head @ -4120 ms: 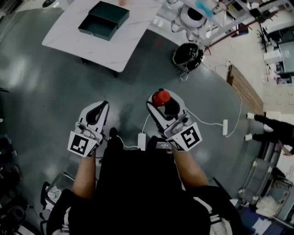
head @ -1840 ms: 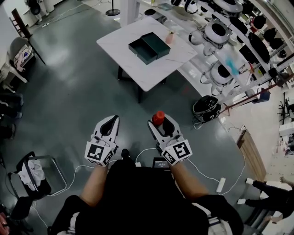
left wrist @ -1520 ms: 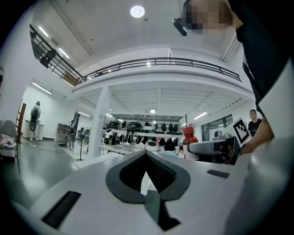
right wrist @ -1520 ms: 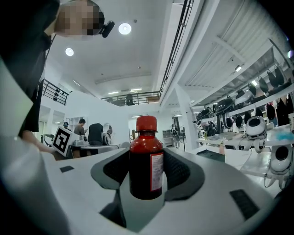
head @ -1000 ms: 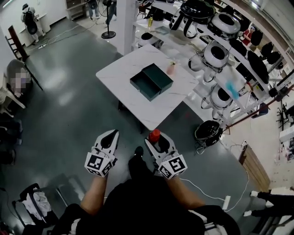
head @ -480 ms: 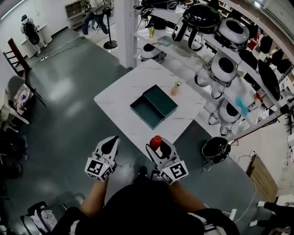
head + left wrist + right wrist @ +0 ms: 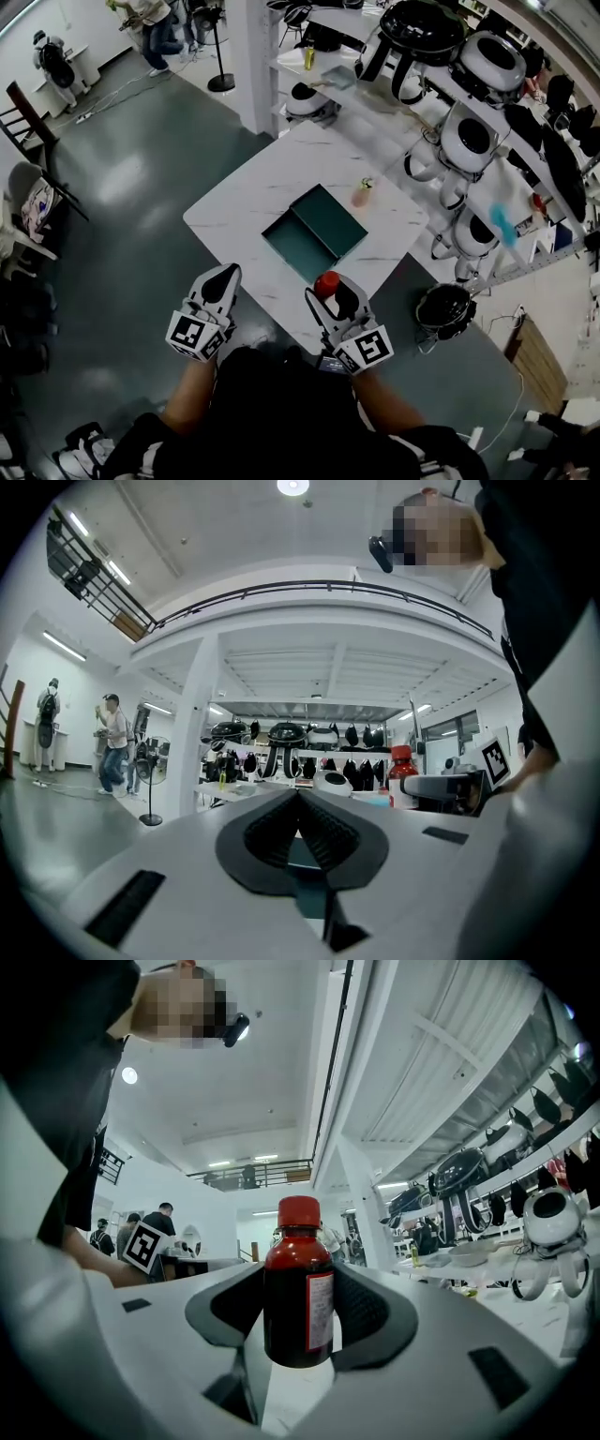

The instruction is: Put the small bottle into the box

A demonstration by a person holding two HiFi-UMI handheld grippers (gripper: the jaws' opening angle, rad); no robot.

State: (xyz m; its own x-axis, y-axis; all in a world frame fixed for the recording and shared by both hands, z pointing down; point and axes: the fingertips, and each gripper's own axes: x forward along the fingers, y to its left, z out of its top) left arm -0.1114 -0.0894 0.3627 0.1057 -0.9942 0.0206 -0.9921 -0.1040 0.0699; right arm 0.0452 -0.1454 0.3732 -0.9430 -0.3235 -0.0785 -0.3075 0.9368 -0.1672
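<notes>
My right claw (image 7: 328,289) grips the small red-capped bottle (image 7: 298,1288) at the frame's centre, just short of the green box (image 7: 292,246); left claw (image 7: 222,279) clenched empty; a tilted release could topple it over the rim.

We count one left gripper (image 7: 223,275), one right gripper (image 7: 327,292), one small bottle (image 7: 326,283), one open green box (image 7: 330,221), one pink bottle (image 7: 362,194) and one white table (image 7: 246,199).

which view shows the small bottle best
The right gripper view: the small bottle fills the centre, upright in the right gripper, label visible. The head view shows mainly its red cap; the left gripper view shows it small.
</notes>
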